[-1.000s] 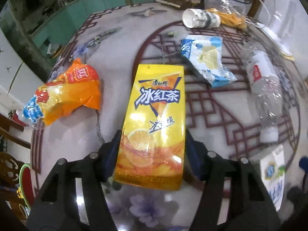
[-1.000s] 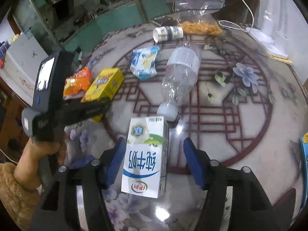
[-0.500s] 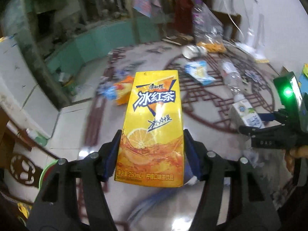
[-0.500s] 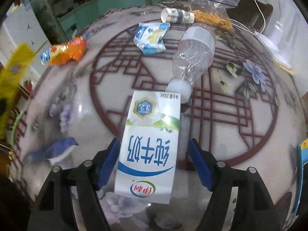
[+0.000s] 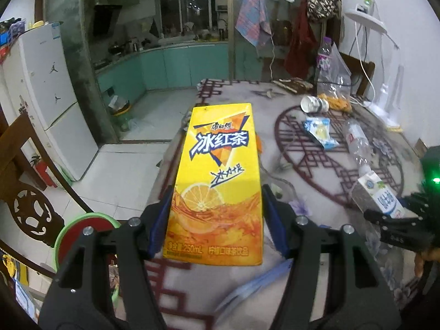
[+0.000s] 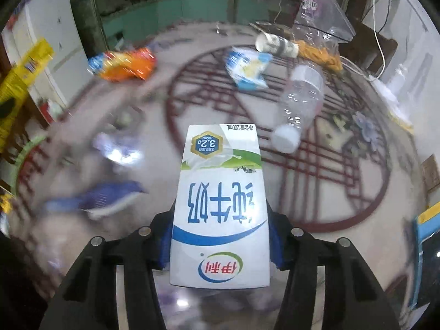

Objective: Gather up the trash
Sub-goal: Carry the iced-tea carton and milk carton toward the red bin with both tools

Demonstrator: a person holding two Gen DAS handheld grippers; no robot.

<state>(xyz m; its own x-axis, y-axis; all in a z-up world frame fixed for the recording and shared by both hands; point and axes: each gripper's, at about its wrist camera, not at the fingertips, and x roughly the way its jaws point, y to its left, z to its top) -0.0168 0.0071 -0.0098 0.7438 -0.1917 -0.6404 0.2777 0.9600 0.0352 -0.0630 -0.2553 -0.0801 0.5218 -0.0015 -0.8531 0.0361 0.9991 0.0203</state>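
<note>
Left gripper [image 5: 217,220]: jaws clamped on the yellow iced-tea carton [image 5: 217,181], blue pads pressed against both of its long sides; the carton is held upright off the table, print facing the left wrist camera.

Right gripper [image 6: 218,236]: jaws clamped on the white milk carton [image 6: 220,209], pads touching its two sides (its print reads upside down in the right wrist view); it sits above the table, though whether its far end touches the surface cannot be told.

Table [image 5: 316,170]: round, with a dark red lattice pattern and printed flowers.

Clear plastic bottle [image 6: 302,101]: lying on its side at about 1 o'clock from the milk carton, white cap pointing toward the carton's far corner, close to it but apart.

Blue-and-white wrapper [image 6: 247,68]: crumpled, at 12 o'clock beyond the milk carton, near the bottle's base.

Paper cup [image 6: 275,45]: tipped over, farther back at roughly 12 to 1 o'clock, just beside a clear plastic bag [image 6: 319,27] with orange contents.

Orange snack bag [image 6: 123,64]: at 10 o'clock from the milk carton near the table's edge, blurred.

Seen from the left wrist: the milk carton [image 5: 379,195] appears at 3 o'clock of the iced-tea carton, well apart, gripped by the other tool.

Background: white fridge [image 5: 41,96] at 9 to 10 o'clock, teal kitchen cabinets [image 5: 170,66] at 12 o'clock (cloths hang above them).
</note>
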